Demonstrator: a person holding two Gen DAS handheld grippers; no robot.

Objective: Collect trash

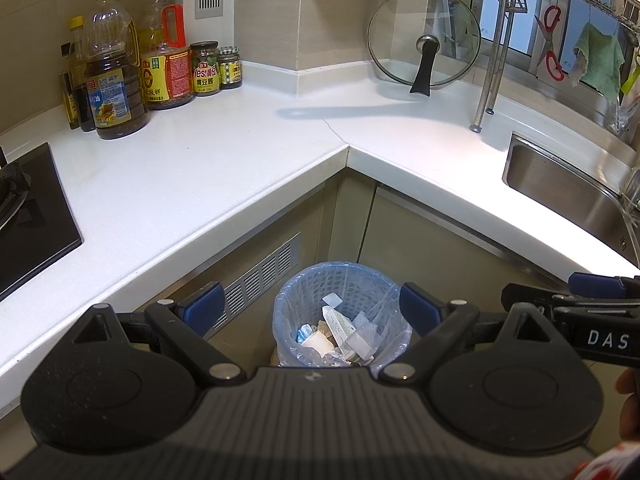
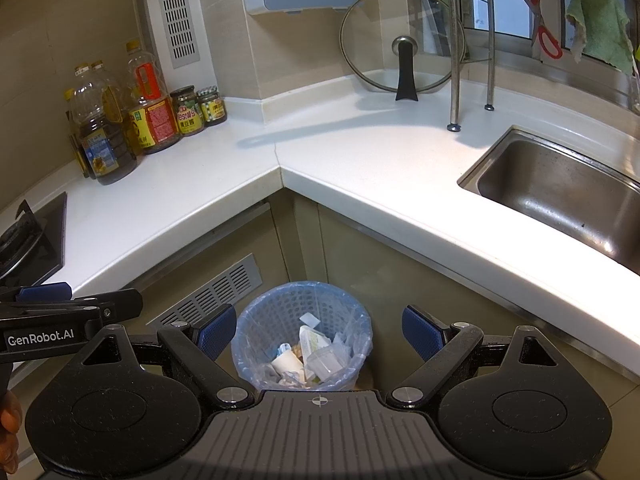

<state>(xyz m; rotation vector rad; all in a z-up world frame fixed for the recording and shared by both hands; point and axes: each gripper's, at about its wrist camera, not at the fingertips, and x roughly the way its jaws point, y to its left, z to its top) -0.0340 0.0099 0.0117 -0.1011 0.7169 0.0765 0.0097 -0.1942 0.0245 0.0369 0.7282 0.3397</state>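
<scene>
White corner countertop (image 1: pixel 248 148), steel sink (image 2: pixel 560 184)

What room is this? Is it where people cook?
Yes, it looks like a home kitchen. There is a steel sink set into the white counter, a black stove at the left, and bottles of oil and sauces by the wall.

1. Bright, even indoor light; both views are sharp.
2. Glare whitens the tabletop (image 2: pixel 400 184) edge near the sink (image 2: pixel 560 192).
3. The glass lid (image 1: pixel 424 38) casts a long soft shadow leftward.
4. Fisheye bending curves the edges.
</scene>
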